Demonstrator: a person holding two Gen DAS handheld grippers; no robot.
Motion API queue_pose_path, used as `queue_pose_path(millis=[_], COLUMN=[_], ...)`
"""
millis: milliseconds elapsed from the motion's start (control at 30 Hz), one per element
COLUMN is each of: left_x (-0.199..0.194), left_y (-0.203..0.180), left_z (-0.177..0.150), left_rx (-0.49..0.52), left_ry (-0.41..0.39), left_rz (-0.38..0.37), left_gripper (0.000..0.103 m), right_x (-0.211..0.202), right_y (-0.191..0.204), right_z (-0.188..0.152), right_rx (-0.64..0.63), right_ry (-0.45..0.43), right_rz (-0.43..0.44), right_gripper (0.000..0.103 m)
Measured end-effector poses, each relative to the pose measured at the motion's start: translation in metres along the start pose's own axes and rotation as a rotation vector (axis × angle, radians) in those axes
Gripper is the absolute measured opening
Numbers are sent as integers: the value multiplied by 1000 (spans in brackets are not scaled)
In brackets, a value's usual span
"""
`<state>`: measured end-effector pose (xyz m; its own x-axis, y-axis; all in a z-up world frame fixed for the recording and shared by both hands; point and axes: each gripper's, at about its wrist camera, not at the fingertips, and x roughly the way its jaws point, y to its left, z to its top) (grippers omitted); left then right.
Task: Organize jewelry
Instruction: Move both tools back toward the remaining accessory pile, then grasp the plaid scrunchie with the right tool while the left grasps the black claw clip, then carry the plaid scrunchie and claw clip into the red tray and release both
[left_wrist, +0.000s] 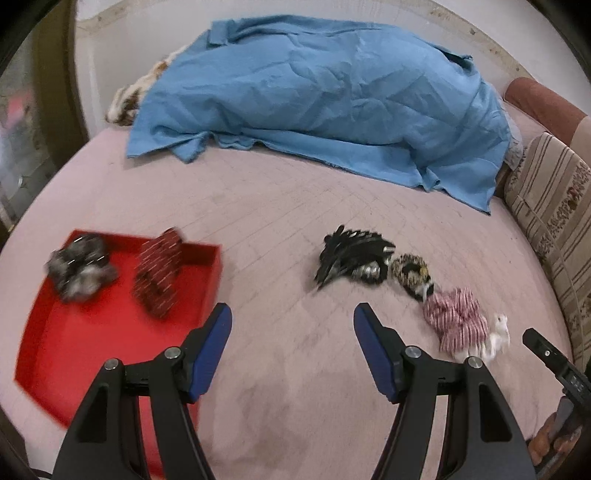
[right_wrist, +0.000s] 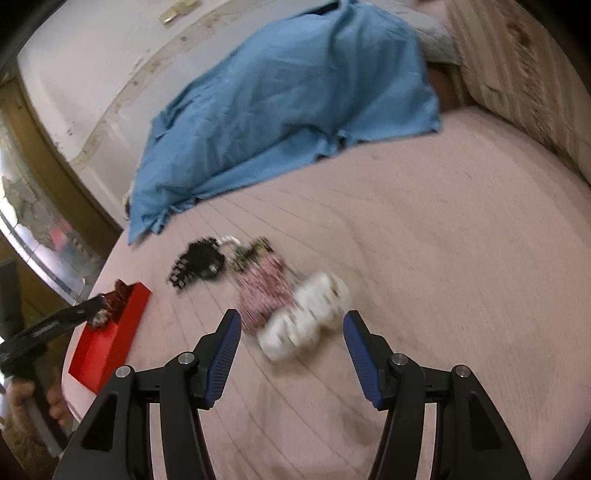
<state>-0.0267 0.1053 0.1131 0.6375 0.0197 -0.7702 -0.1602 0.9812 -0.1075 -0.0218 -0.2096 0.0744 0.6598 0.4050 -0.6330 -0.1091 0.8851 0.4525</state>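
The right gripper (right_wrist: 292, 328) hangs with its jaws spread wide and empty, framing a white fluffy fabric scrunchie (right_wrist: 306, 319) at the centre of the right wrist view, on the pink bedspread (right_wrist: 443, 258). Touching it toward the upper left lies a red-and-white striped fabric scrunchie (right_wrist: 264, 291), then a leopard-print scrunchie (left_wrist: 412, 273) and a bundle of black hair clips (left_wrist: 351, 258).

The left gripper (left_wrist: 292, 325) is likewise released, holding nothing, over bare bedspread just right of the shallow red tray (left_wrist: 92, 343), which fills the lower left of its view and already carries a grey furry scrunchie (left_wrist: 79, 267) and a dark red striped piece (left_wrist: 159, 271).

The step in hand appears to be picking the white scrunchie. To do it well, come down centred on it, so the jaws close on white fabric alone and do not snag the striped one alongside; squeeze the bulk rather than a loose edge. Both views are motion-blurred, so settle before closing.
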Motion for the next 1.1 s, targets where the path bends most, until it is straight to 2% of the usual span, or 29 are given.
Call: queue_pose_path(millis=[167,400,567,633,700,733,767,867,1100], left_x=[46,108,128,132,137,138,138,132,85], left_y=[-13,-22,-28,-33,-38,-38,-40,-40,-38], left_z=[21,34,36,37,36,34,33,30,25], left_rx=[54,110,144,156,171,167,162,150,103], left_ry=[33,116,145,153,181,195,196,183,121], left_rz=[-41,-85,-125,-145,-141,-156,-156,-146,-156], left_gripper=[68,67,67,61,14,9,9,8,8], right_x=[35,87,101,104,107,108,109,105,81], right_y=[19,23,25,27,30,31,32,34,43], right_z=[26,31,30,30,29,29,28,27,30], right_rx=[-68,-104,-128,-144,-155,-158,-160,-166,-163], right_ry=[41,124,151,159,162,167,168,162,116], right_rz=[12,-34,-34,-37,-41,-44,-49,-57,-36], right_gripper=[62,62,62,58,40,27,18,11,10])
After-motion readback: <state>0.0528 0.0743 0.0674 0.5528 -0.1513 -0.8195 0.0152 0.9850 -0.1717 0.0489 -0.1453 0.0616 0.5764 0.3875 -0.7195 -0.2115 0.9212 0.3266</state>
